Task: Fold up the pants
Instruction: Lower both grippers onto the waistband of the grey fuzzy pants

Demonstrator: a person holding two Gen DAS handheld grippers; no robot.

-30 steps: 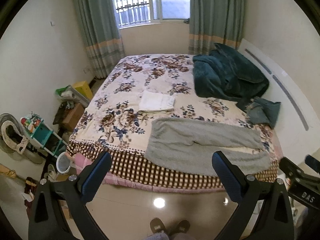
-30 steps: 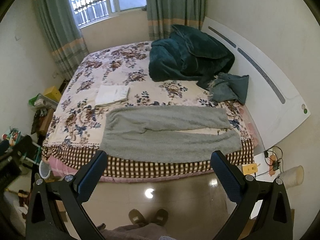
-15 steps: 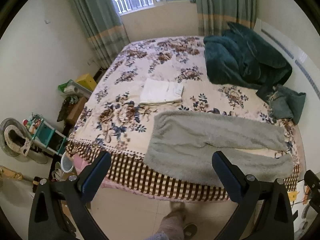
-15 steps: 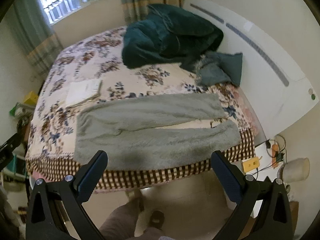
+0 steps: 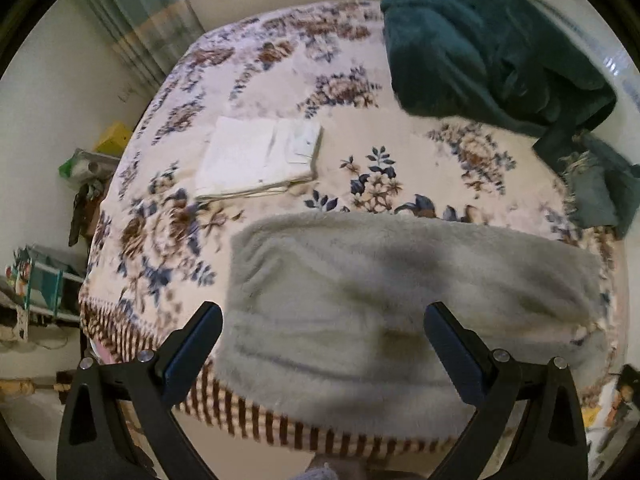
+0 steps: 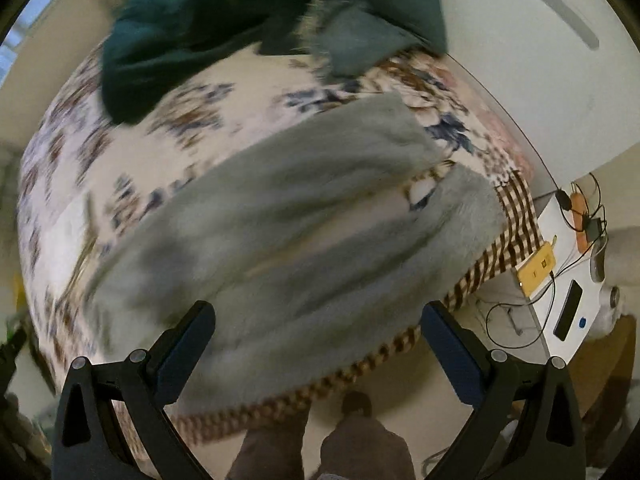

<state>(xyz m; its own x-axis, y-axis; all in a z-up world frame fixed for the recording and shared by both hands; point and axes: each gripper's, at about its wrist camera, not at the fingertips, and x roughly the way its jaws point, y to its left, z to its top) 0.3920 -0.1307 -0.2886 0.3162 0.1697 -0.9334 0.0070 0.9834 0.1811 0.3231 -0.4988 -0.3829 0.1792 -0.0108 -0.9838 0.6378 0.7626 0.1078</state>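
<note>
Both the left hand-held gripper (image 5: 322,344) and the right hand-held gripper (image 6: 318,342) are being brought down close over the grey pants (image 5: 400,292), spread flat along the near edge of the bed (image 5: 348,92), jaws wide and empty, so a first grasp is being lined up.

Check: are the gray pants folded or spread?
Spread. The pants lie flat along the bed edge, both legs apart, unfolded.

bed: floral cover (image 5: 256,64), checked edge
white folded cloth (image 5: 260,156): mid-bed
teal blanket (image 5: 480,52): heaped by headboard
nightstand (image 6: 568,280): cables, yellow box
</note>
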